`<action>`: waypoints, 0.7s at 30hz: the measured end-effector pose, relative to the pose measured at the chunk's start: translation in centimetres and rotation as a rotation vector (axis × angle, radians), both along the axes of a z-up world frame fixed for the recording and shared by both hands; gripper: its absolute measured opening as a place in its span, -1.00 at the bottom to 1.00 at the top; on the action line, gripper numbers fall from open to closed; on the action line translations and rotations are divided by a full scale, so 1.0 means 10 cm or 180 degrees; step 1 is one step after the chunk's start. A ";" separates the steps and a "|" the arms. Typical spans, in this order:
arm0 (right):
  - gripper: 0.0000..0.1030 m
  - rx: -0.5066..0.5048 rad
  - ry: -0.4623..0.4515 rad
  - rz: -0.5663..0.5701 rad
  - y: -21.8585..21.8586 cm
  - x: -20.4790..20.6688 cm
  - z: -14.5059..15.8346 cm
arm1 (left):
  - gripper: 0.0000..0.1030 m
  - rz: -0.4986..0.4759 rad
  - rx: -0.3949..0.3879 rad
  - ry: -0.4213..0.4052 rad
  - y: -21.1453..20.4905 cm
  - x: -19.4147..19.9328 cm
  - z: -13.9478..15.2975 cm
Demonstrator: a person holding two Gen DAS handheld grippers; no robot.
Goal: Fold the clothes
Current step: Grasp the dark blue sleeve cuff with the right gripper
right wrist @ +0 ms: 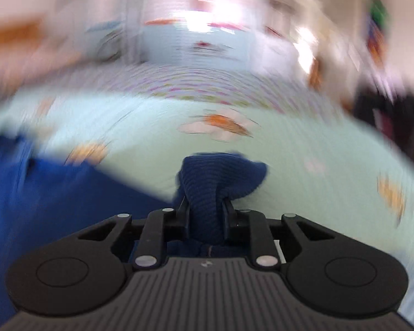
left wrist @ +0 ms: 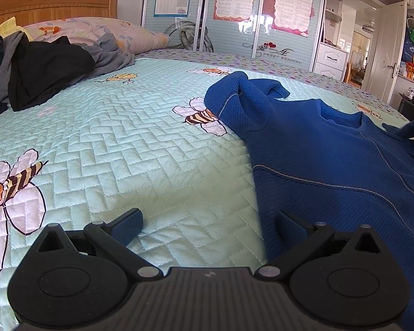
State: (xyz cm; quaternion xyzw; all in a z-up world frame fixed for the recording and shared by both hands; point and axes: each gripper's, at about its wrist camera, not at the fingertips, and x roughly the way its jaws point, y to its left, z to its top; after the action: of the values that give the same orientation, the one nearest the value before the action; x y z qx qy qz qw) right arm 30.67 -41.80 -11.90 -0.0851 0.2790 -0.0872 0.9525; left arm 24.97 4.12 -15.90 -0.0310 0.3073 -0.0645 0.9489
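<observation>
A blue knit sweater (left wrist: 331, 149) lies spread on the mint quilted bedspread (left wrist: 140, 149), neck toward the wardrobe, one sleeve bunched at its far left. My left gripper (left wrist: 209, 226) stands open low over the quilt at the sweater's near left edge; its right finger (left wrist: 289, 226) rests over the fabric, with nothing pinched. In the blurred right wrist view, my right gripper (right wrist: 205, 209) is shut on a bunched fold of the blue sweater (right wrist: 220, 173), which sticks out past the fingertips. The rest of the sweater (right wrist: 55, 193) trails at the left.
A heap of black and grey clothes (left wrist: 41, 69) lies at the far left of the bed beside a floral pillow (left wrist: 102, 31). Behind stand a wooden headboard (left wrist: 52, 4), a wardrobe with posters (left wrist: 234, 13) and an open white door (left wrist: 383, 55).
</observation>
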 end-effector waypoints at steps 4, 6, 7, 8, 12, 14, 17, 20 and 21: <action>-0.06 -0.0257 0.0139 0.0358 0.50 -0.24 -0.28 | 0.99 0.0001 -0.0017 -0.0001 0.01 0.00 0.01; 0.28 -0.0141 0.0009 0.0446 0.52 -0.39 -0.23 | 0.99 0.0002 -0.0027 -0.0002 0.01 0.00 0.01; 0.42 -0.0018 -0.0078 0.0450 0.46 -0.45 -0.16 | 0.99 0.0002 -0.0027 -0.0002 0.01 -0.01 0.01; 0.46 0.0120 -0.0157 0.0426 0.36 -0.50 -0.08 | 0.99 0.0002 -0.0029 -0.0002 0.01 0.00 0.01; 0.69 0.0873 -0.0366 0.0158 -0.24 -0.57 0.23 | 0.99 0.0005 -0.0028 -0.0002 0.01 -0.01 0.01; 0.76 0.1575 -0.0393 -0.0100 -0.75 -0.41 0.28 | 0.99 0.0007 -0.0025 -0.0002 0.00 -0.01 0.01; 0.76 0.2622 -0.0345 -0.0409 -1.42 -0.12 0.24 | 0.99 0.0008 -0.0023 -0.0003 0.01 -0.01 0.01; 0.76 0.3124 -0.0114 -0.0594 -1.72 0.29 0.07 | 0.99 0.0010 -0.0017 -0.0003 0.01 -0.01 0.01; 0.76 0.3217 -0.0032 -0.0638 -1.75 0.43 0.00 | 0.99 0.0011 -0.0015 -0.0003 0.01 -0.01 0.01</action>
State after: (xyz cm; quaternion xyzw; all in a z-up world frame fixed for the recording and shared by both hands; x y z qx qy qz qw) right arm 34.96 -59.34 -11.94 0.4134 0.2886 -0.0328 0.8630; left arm 24.88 4.25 -15.83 -0.0337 0.3067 -0.0636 0.9491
